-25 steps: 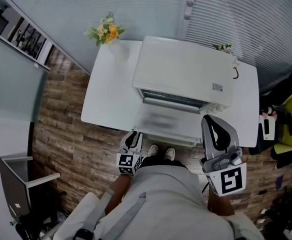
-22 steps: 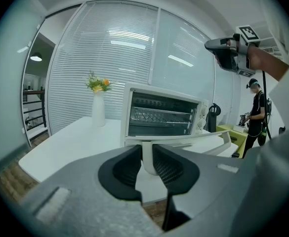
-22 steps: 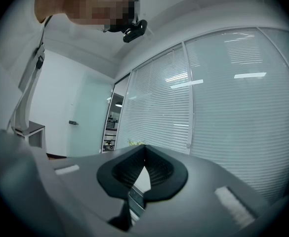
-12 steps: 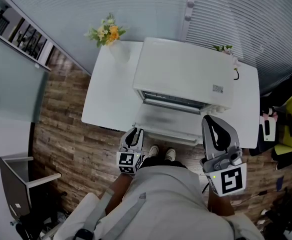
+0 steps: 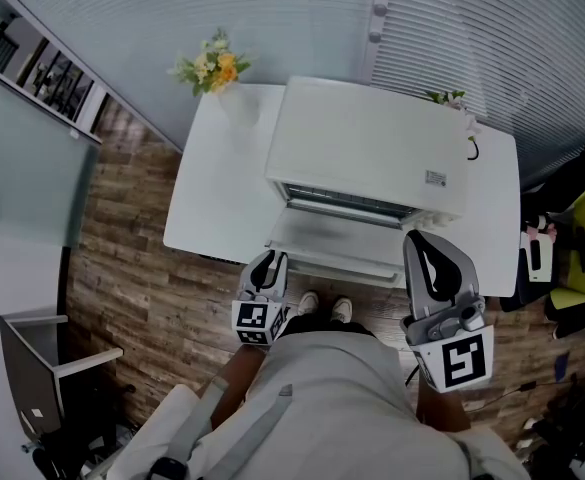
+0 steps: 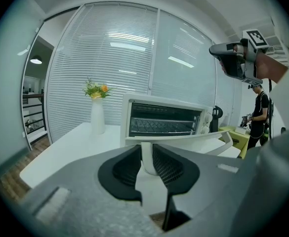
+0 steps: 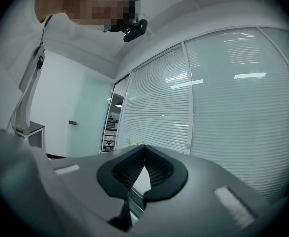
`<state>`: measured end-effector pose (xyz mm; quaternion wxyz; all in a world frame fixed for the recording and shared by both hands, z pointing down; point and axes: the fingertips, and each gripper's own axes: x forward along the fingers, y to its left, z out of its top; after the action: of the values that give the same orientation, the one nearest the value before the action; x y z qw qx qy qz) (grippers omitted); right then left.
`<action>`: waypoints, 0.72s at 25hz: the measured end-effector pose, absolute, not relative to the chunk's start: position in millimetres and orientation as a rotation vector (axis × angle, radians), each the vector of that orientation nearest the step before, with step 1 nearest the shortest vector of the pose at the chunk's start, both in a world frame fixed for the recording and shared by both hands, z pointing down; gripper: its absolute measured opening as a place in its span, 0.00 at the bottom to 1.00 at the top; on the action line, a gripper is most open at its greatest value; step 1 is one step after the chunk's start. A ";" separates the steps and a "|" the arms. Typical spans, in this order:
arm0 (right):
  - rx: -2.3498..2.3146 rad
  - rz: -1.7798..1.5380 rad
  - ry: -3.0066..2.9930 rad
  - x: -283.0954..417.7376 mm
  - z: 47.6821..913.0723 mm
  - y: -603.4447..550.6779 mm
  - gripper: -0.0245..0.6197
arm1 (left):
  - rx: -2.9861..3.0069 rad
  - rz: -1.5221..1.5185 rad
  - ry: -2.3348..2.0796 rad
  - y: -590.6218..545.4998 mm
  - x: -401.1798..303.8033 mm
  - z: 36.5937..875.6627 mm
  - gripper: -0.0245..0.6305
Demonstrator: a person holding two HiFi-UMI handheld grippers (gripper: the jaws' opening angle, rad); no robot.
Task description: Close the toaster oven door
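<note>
**Q:** What carried the apparatus?

**A:** A white bench. Its near edge was partly covered by the toaster oven and by the oven door, which stood part-open, tilted forward from the oven's front.

**Q:** And the grippers?

**A:** The left gripper sat at the door's left corner. Its fingers were narrowly apart, clamped on the white post of the door handle. The right gripper hovered by the door's right end, fingers pressed together on nothing. The person's torso hid both hands. Whether the right gripper touched the door was unclear.
</note>
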<state>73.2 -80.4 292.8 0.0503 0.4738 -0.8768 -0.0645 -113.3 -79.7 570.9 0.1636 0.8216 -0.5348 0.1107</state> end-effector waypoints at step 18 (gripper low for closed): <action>1.447 -0.237 -2.665 76.3 290.4 -88.2 0.05 | 2.370 0.306 -1.535 -109.2 -109.3 547.6 0.17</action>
<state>76.3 -88.2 290.4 0.0499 0.4751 -0.8751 -0.0779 -109.3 -109.2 547.6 0.1503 0.8249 -0.5343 0.1067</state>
